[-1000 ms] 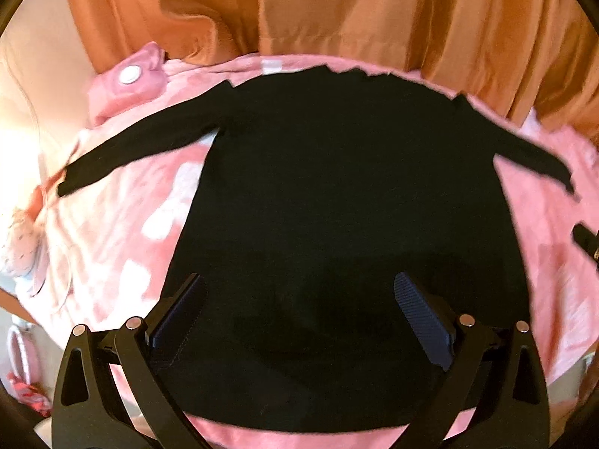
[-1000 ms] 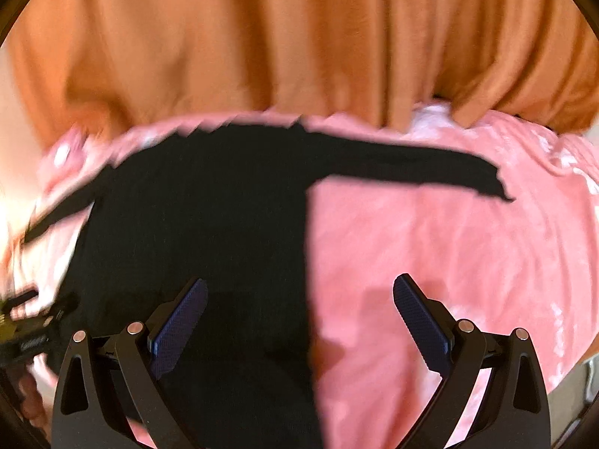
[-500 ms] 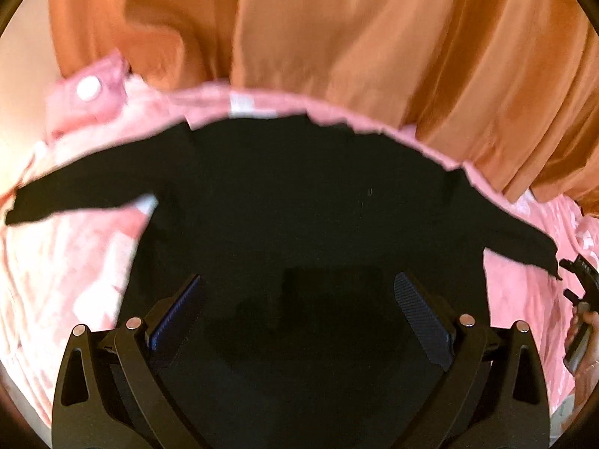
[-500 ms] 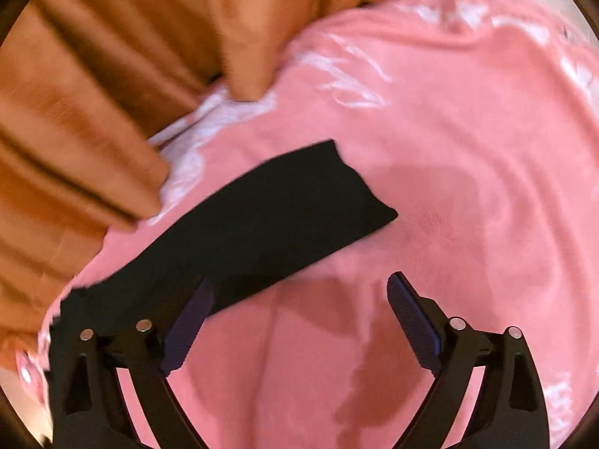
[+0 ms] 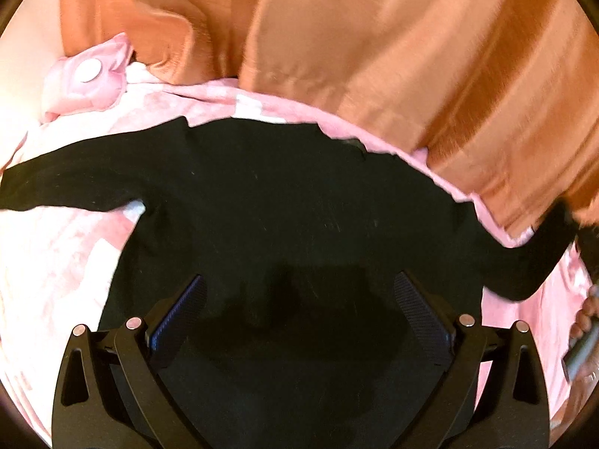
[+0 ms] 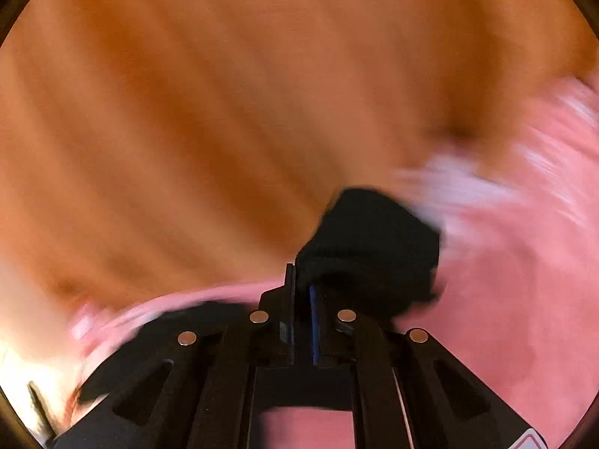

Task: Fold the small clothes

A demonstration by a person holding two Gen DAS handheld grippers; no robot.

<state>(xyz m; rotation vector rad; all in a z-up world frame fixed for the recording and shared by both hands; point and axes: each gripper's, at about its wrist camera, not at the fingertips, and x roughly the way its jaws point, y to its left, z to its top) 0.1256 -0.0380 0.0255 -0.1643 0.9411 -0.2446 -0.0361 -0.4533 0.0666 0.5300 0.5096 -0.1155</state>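
A black long-sleeved top [image 5: 284, 202] lies spread flat on a pink blanket [image 5: 56, 262]. My left gripper [image 5: 297, 280] hangs open over the lower middle of its body, nothing between the fingers. The top's left sleeve [image 5: 75, 179] stretches out flat to the left. Its right sleeve [image 5: 531, 262] rises off the blanket at the right edge. In the blurred right wrist view my right gripper [image 6: 301, 280] has its jaws closing tight, and the black sleeve cuff [image 6: 374, 247] is pinched at the fingertips and bunches up beyond them.
An orange curtain [image 5: 374, 56] hangs along the far side of the blanket. A pink cushion with a white disc [image 5: 90, 75] lies at the far left corner. A person's hand [image 5: 586, 318] shows at the right edge of the left wrist view.
My right gripper went from wide open over the sleeve end to closed on the cuff, which now stands off the blanket. The left gripper drifted across the top and stayed open.
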